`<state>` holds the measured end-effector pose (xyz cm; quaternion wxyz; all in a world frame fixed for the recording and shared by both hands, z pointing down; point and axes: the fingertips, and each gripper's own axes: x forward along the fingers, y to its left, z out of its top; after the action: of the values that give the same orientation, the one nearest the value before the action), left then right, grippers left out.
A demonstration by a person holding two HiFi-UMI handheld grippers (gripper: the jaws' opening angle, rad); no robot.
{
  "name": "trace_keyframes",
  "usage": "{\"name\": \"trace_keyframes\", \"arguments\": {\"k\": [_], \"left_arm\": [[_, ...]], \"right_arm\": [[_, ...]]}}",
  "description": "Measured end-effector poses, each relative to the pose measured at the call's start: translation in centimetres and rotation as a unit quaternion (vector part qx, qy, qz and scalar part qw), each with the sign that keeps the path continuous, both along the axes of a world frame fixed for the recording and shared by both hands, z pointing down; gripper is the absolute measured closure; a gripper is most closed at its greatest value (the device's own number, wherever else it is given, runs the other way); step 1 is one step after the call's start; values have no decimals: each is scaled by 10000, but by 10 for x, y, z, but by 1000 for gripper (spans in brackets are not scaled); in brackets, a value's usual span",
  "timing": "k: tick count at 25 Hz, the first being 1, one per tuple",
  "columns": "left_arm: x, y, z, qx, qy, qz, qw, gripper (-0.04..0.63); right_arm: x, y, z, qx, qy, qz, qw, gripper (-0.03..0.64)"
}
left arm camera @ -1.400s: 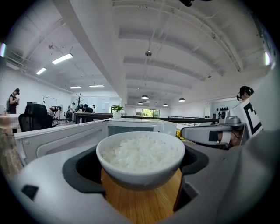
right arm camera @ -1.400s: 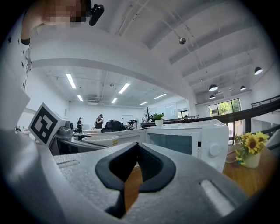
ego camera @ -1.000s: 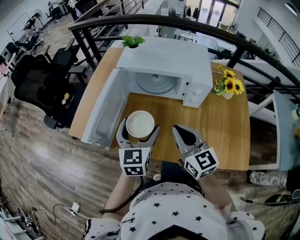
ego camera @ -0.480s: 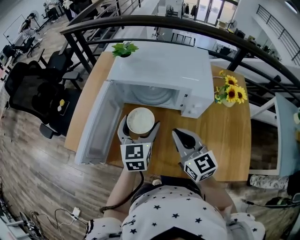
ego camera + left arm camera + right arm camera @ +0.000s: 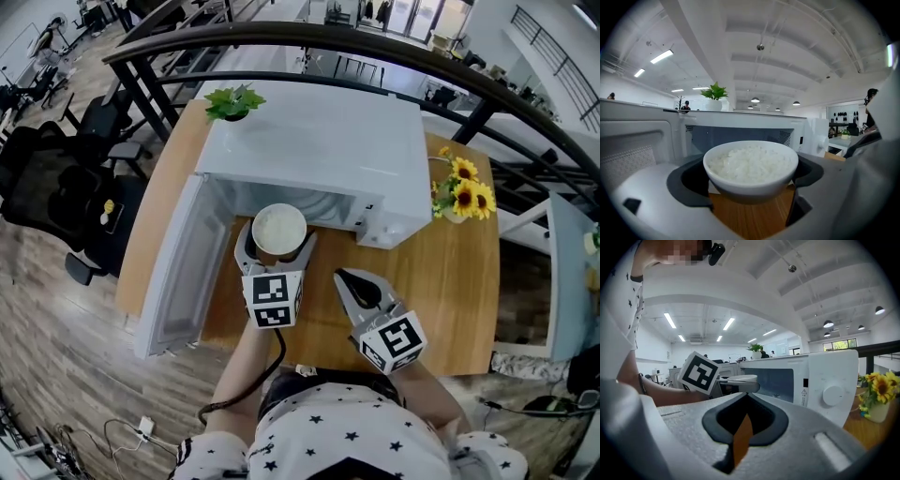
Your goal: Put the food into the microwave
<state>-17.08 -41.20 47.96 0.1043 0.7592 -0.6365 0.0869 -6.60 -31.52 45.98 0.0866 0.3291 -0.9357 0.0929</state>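
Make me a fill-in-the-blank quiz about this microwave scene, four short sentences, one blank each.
The left hand-held gripper holds a bowl of ____.
The door of the microwave stands ____.
The vase beside the microwave holds ____.
The right hand-held gripper grips ____.
Missing words: rice; open; sunflowers; nothing.

A vase of sunflowers [image 5: 461, 183] is being carried by the wooden tabletop [image 5: 450, 281]. Black office chairs [image 5: 42, 187] are being kept alongside on the wood floor [image 5: 66, 319].
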Motion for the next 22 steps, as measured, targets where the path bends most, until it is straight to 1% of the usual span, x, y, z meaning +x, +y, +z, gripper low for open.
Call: {"name": "trace_keyframes", "arguments": {"k": [3, 8, 13, 22], "left_arm": [[1, -17, 11, -63, -40, 0, 10000, 102], [5, -40, 26, -157, -146, 24, 9998, 103], [8, -58, 40, -235, -217, 63, 9995, 102], [4, -90, 65, -468, -326, 65, 9984, 102]], "right_arm": [[0, -6, 6, -70, 14, -31, 10000, 612], [3, -18, 16, -263, -17, 78, 9996, 612], [6, -24, 28, -411, 73, 60, 9991, 612], [8, -35, 40, -535, 127, 54, 9985, 612]]}}
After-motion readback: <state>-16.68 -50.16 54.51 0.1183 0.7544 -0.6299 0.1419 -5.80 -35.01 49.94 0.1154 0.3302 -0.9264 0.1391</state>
